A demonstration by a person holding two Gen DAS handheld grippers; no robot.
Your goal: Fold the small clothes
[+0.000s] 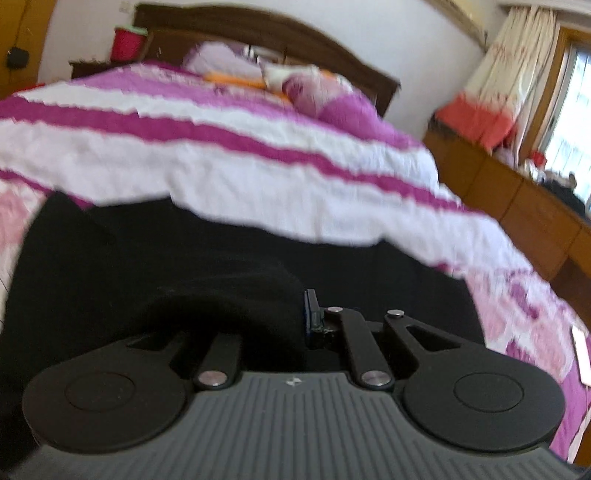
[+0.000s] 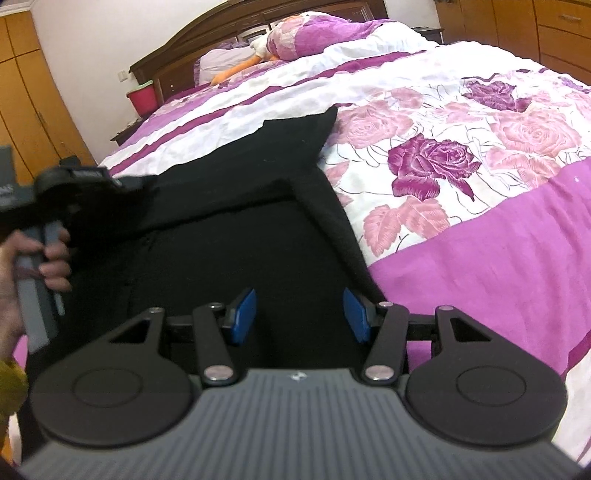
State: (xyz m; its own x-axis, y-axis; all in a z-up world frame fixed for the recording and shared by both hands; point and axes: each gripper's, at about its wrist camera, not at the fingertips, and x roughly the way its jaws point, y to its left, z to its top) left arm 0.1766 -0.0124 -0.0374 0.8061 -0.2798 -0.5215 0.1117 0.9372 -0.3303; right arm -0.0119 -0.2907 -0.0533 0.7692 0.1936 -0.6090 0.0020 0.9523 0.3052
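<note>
A: Starting closest in, what does the left gripper [image 1: 308, 314] have?

B: Its jaws are drawn nearly together, and a bunched fold of the black garment [image 1: 221, 258] drapes over its left finger and linkage. One blue pad [image 1: 309, 312] shows edge-on against the cloth. The fold looks pinched there, though the blur keeps the contact from being crisp.

A: And the right gripper [image 2: 301, 312]?

B: Its jaws stand partly apart, holding nothing. The two blue pads [image 2: 245, 308] hover over the garment [image 2: 240, 221], with black cloth lying directly beneath and between them.

A: Where does the garment go from there?

B: It spreads ahead of the right gripper across the bed, with a narrow flap running forward along the right finger's side and a pointed corner farther ahead. To the left of the right gripper, a hand [image 2: 48, 254] grips the other tool's handle, and that tool is up against the cloth's left edge.

A: Beyond the garment?

B: The floral quilt [image 2: 461, 147] lies to the right and ahead, then the purple and white stripes, then pillows [image 2: 314, 33] against the dark wooden headboard [image 2: 177, 55] at the far end.
</note>
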